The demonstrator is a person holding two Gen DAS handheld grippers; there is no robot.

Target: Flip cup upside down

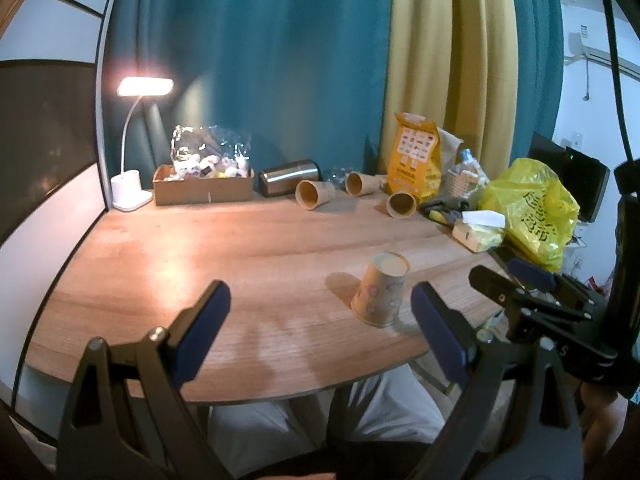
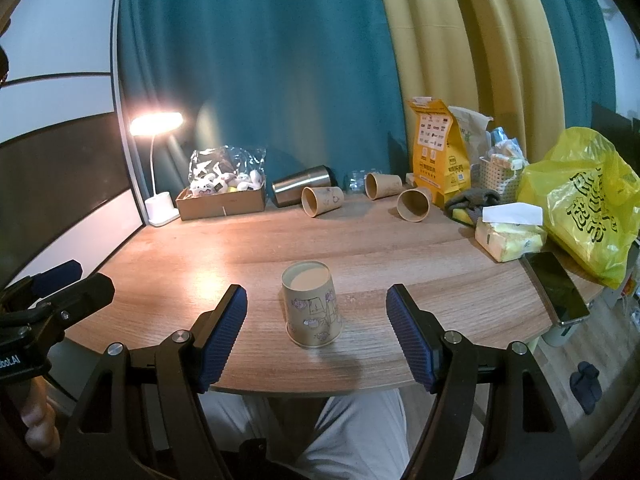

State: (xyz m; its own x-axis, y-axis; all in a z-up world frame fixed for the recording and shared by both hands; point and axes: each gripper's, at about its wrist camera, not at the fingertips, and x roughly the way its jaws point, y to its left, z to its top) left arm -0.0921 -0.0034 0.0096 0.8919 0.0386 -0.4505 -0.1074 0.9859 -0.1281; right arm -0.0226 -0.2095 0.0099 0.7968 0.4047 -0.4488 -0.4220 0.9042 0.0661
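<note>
A paper cup [image 2: 313, 307] with small drawings stands upside down on the wooden table [image 2: 400, 256], near the front edge, its flat base up. It also shows in the left wrist view [image 1: 381, 290]. My right gripper [image 2: 316, 320] is open and empty, its blue pads on either side of the cup and a little nearer than it, not touching. My left gripper [image 1: 320, 320] is open and empty, to the left of the cup. The right gripper's fingers [image 1: 516, 280] show at the right of the left wrist view.
Three paper cups [image 2: 322, 200] [image 2: 382, 185] [image 2: 414, 204] lie on their sides at the back, beside a steel tumbler [image 2: 302, 190]. A cardboard box [image 2: 222, 200], lit desk lamp [image 2: 158, 168], orange bag [image 2: 438, 152], tissue pack [image 2: 510, 234], yellow plastic bag [image 2: 584, 200] and phone [image 2: 558, 288] ring the table.
</note>
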